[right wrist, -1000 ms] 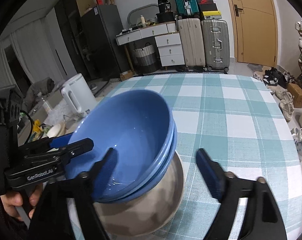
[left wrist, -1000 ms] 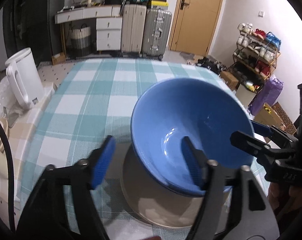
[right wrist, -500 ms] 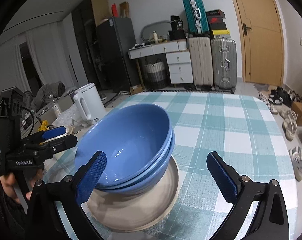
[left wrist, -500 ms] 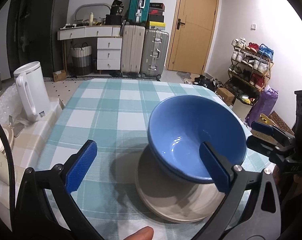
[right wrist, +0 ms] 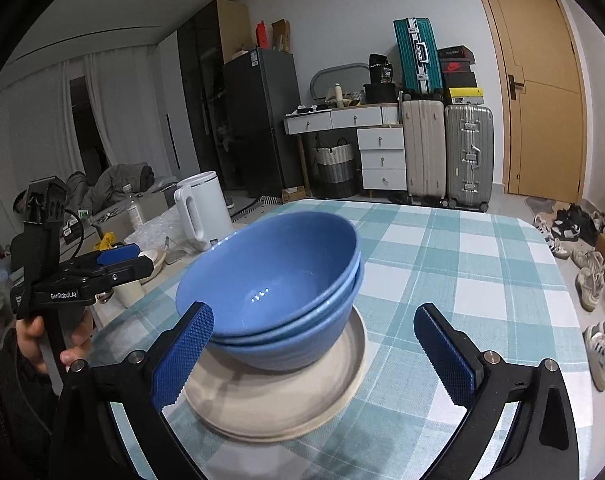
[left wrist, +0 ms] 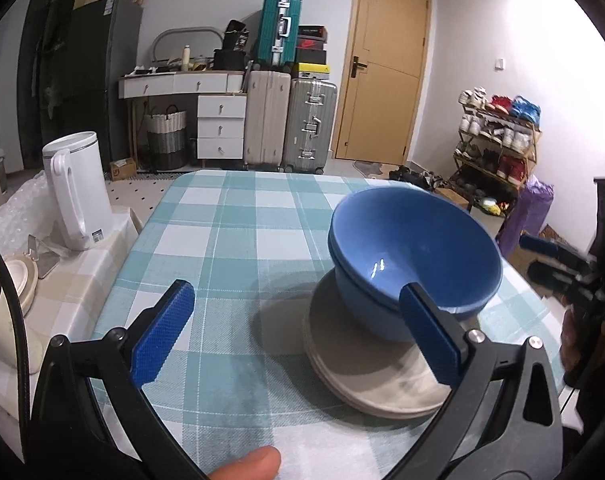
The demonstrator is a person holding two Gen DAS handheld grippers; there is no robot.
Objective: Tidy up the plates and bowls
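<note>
Backed away from the blue bowls (left wrist: pixel 414 256) since a second ago, both grippers, with the jaws spread from narrower to fully apart. Left gripper (left wrist: pixel 298 338) now released and empty, its blue pads (left wrist: pixel 162 338) well apart, the right-hand pad overlapping the near rim of the bowls in view but not pressing on them. Right gripper (right wrist: pixel 312 354) likewise released and empty, one pad (right wrist: pixel 182 356) in front of the bowls' left side, the other out over bare cloth.

Two blue bowls nested one inside the other, upright, sitting on stacked beige plates (right wrist: pixel 278 396) on the table (left wrist: pixel 238 240) with its teal-and-white checked cloth. Stack off-centre on the plates, toward their far edge.

White kettle (left wrist: pixel 76 192) on a lower surface beside the table's left edge, well apart from the stack. Fingertip (left wrist: pixel 248 462) showing at the bottom of the left view. Hand (right wrist: pixel 46 334) wrapped round the left gripper's handle in the right view. Suitcases (right wrist: pixel 448 152) against the far wall.
</note>
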